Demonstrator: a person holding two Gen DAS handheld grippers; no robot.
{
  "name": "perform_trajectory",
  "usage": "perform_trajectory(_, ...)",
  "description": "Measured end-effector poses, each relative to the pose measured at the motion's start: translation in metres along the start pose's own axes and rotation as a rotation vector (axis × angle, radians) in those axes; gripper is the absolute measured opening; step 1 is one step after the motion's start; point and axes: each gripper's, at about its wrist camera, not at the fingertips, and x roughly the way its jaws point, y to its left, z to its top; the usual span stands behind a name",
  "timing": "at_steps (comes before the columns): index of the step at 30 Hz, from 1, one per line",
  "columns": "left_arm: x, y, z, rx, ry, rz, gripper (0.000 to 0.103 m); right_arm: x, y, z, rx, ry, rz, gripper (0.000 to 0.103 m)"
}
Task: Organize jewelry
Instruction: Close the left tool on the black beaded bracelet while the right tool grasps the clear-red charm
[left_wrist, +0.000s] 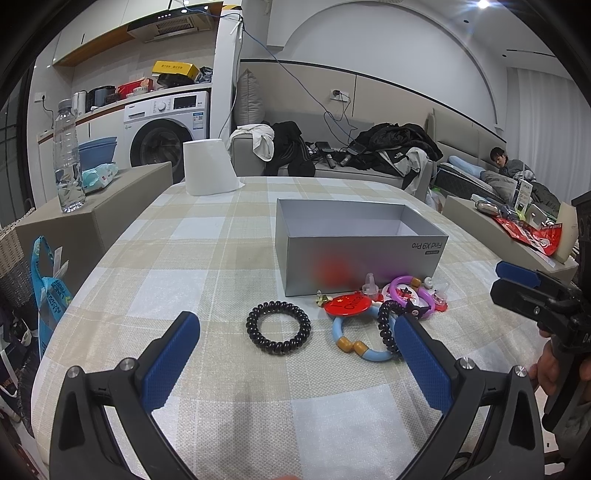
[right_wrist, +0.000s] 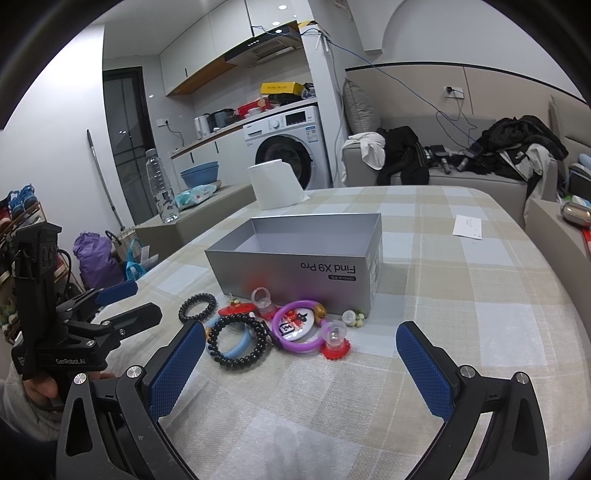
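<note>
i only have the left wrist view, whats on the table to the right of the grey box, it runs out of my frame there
Observer: A white slip of paper lies on the tablecloth past the grey box, apart from it.
Operator: my right finger covers part of the second black coil tie, is it stacked on anything
Observer: Yes, that black coil tie lies over the blue bangle, ringing most of it.
Operator: is the right gripper open
Observer: Yes, the right gripper is open, nothing between its fingers, hovering short of the pile.
</note>
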Motion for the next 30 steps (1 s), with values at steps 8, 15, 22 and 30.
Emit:
perform_trajectory(8,0.007,0.015,0.007,-0.049,0.049,-0.004,0.102,0.005,-0.009,0.006,0.053,0.076,-0.026,0.103)
perform_trajectory(15,0.020,0.019,0.002,-0.055,0.135,0.018,0.102,0.028,-0.025,-0.002,0.140,0.218,-0.013,0.080)
perform_trajectory(22,0.028,0.020,0.001,-0.047,0.182,0.004,0.088,0.042,-0.024,0.000,0.118,0.265,-0.056,0.057)
perform_trajectory(30,0.030,0.020,0.000,-0.043,0.200,-0.028,0.085,0.056,-0.019,0.005,0.102,0.296,-0.067,0.039)
